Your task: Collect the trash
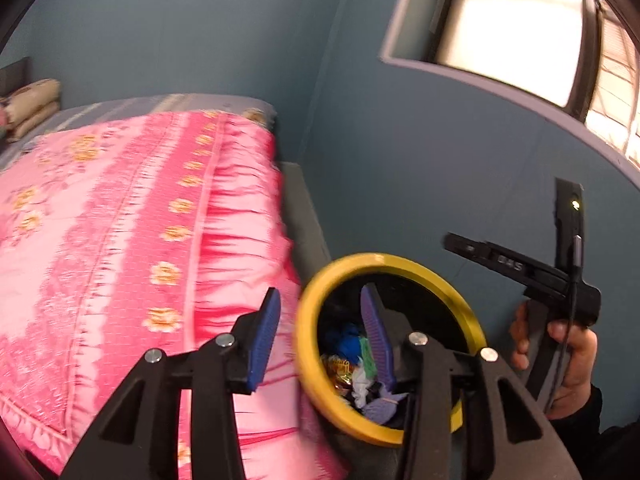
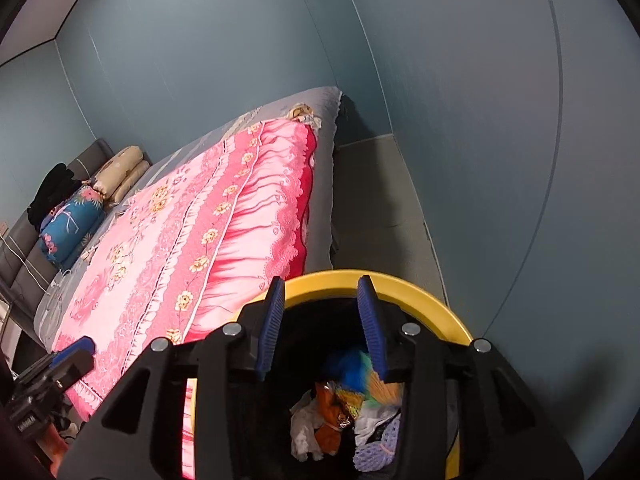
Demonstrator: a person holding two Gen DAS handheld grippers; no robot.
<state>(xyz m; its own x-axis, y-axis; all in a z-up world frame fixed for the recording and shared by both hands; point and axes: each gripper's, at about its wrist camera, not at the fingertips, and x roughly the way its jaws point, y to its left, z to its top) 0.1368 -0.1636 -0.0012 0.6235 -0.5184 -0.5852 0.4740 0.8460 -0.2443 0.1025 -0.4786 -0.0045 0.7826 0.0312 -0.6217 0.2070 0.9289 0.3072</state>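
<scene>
A round bin with a yellow rim stands on the floor at the corner of the bed. Inside it lies a heap of trash: crumpled wrappers, white tissue, something blue and a pale purple knitted piece. My left gripper is open with nothing between its blue pads; one pad hangs over the bed's edge, the other over the bin's mouth. In the right wrist view the right gripper is open and empty just above the yellow rim, with the trash below it.
A bed under a pink flowered blanket fills the left side, with pillows at its head. A blue wall and a narrow strip of grey floor run on the right. A person's hand grips the other tool's handle. A window is high up.
</scene>
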